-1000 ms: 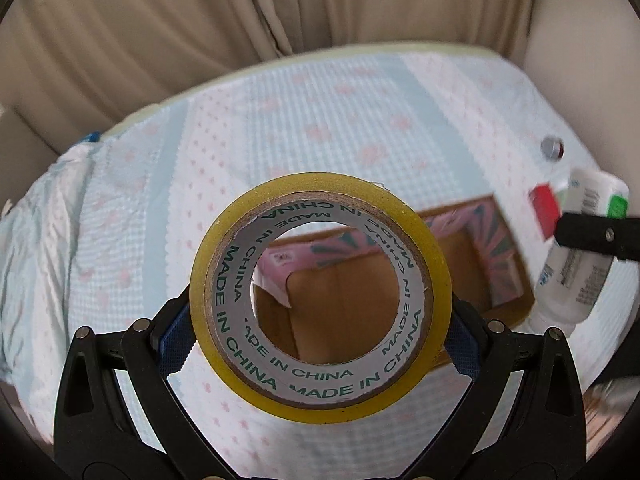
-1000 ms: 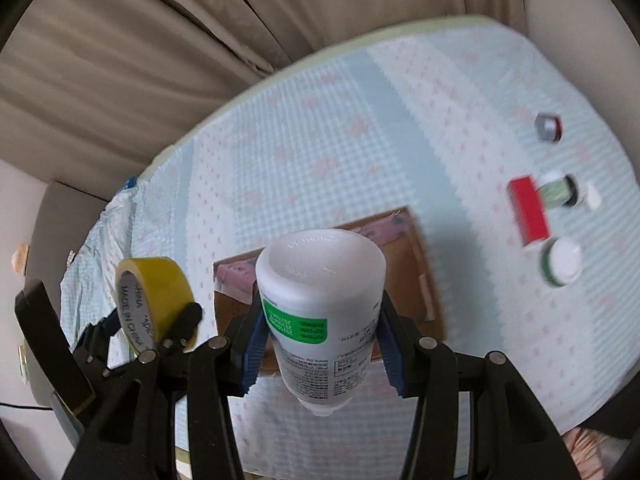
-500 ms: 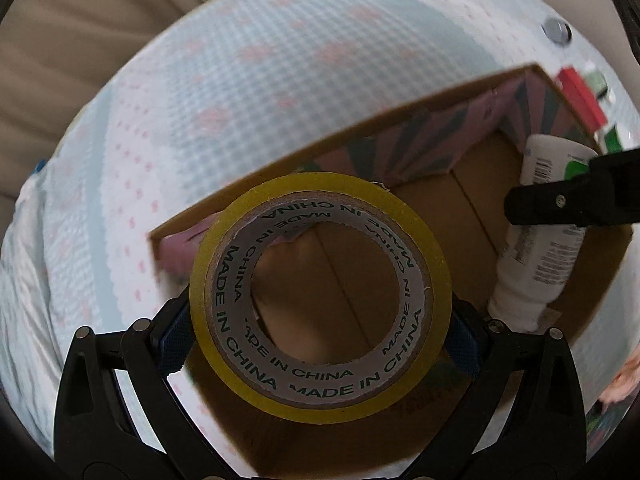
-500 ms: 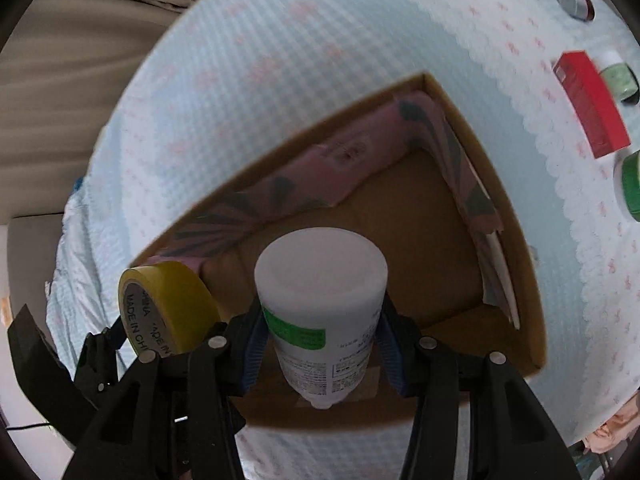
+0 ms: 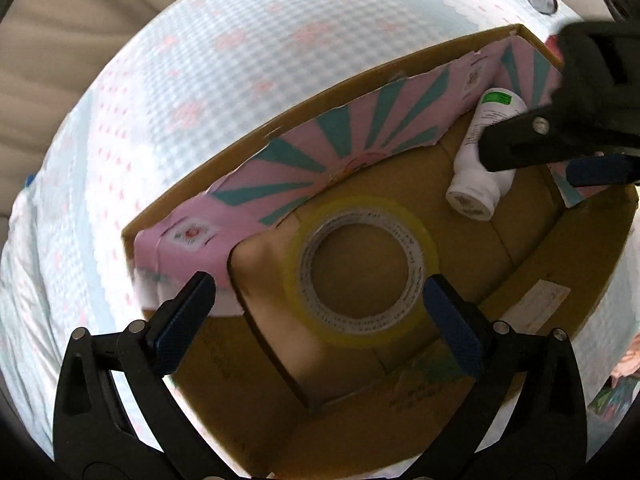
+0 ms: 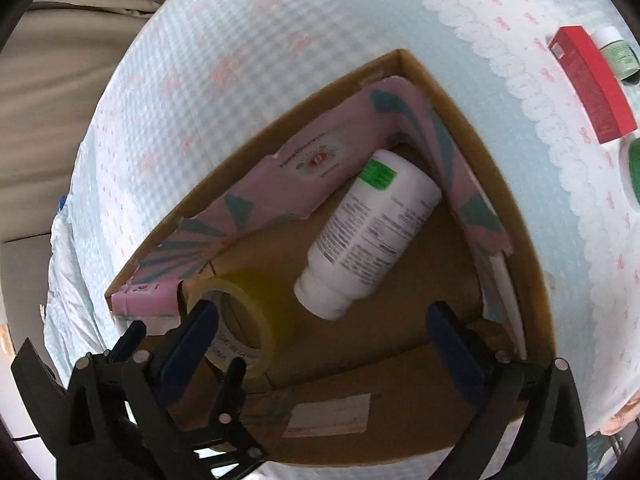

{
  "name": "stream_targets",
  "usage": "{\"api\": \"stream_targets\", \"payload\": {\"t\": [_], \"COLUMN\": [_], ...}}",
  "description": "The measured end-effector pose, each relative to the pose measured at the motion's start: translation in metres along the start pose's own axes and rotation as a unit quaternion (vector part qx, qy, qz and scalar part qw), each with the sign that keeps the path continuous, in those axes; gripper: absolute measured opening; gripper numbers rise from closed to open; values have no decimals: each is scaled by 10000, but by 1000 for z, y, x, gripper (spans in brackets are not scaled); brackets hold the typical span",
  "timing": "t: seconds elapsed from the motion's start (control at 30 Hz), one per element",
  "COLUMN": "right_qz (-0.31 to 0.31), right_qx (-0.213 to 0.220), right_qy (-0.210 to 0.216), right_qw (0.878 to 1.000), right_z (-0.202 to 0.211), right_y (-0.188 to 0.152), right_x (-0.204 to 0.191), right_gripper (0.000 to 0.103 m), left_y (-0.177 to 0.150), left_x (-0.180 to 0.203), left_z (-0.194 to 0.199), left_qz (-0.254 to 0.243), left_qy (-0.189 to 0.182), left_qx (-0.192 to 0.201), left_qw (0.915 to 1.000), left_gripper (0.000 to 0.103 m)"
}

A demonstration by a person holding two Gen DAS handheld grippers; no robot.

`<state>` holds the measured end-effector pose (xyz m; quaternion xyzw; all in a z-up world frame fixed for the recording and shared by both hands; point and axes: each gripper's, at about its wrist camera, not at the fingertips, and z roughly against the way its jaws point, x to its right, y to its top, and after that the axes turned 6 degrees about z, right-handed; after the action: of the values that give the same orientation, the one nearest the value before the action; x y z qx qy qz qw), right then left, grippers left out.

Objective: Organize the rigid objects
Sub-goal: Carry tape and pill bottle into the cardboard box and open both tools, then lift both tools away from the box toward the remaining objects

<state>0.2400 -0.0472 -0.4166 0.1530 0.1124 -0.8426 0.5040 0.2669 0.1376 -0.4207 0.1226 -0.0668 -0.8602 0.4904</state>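
A yellow tape roll [image 5: 360,270] lies flat on the floor of the open cardboard box [image 5: 320,96], slightly blurred. My left gripper [image 5: 318,284] hovers over it, open, pads clear of the roll. A white bottle with a green label [image 6: 368,236] lies on its side in the box's far corner [image 6: 460,92], cap towards me. Above it my right gripper [image 6: 322,316] has its jaws opening wide, and the bottle rests free of the pads. In the right wrist view the tape roll [image 6: 240,320] sits behind the left finger [image 6: 200,320]. The bottle [image 5: 480,168] also shows in the left wrist view.
Pink and teal flaps [image 5: 340,148] line the box's inner walls. On the blue checked cloth [image 6: 280,40] to the right lie a red carton [image 6: 588,84], a small green jar [image 6: 618,54], a green lid [image 6: 634,172] and a silver cap [image 5: 542,0].
Both grippers sank into the box and opened. The tape roll left the left pads and the bottle left the right pads; both now lie on the box floor.
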Motion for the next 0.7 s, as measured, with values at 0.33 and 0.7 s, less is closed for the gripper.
{"api": "stream_targets", "payload": {"t": [0.33, 0.7], "right_qz": [149, 637], "right_qx": [189, 406], "right_qy": [-37, -116], "right_qw": [9997, 9971], "right_z": [23, 92], "right_y": [-21, -61], "right_x": [-18, -46], "right_gripper": [103, 103], "left_y": [-10, -37], "left_x": [-21, -37], "left_z": [37, 128], "left_qz": [453, 1076], "left_qy": [12, 69], "left_qx": [173, 405], "left_qw": [9988, 9933], "left_gripper": [103, 103]}}
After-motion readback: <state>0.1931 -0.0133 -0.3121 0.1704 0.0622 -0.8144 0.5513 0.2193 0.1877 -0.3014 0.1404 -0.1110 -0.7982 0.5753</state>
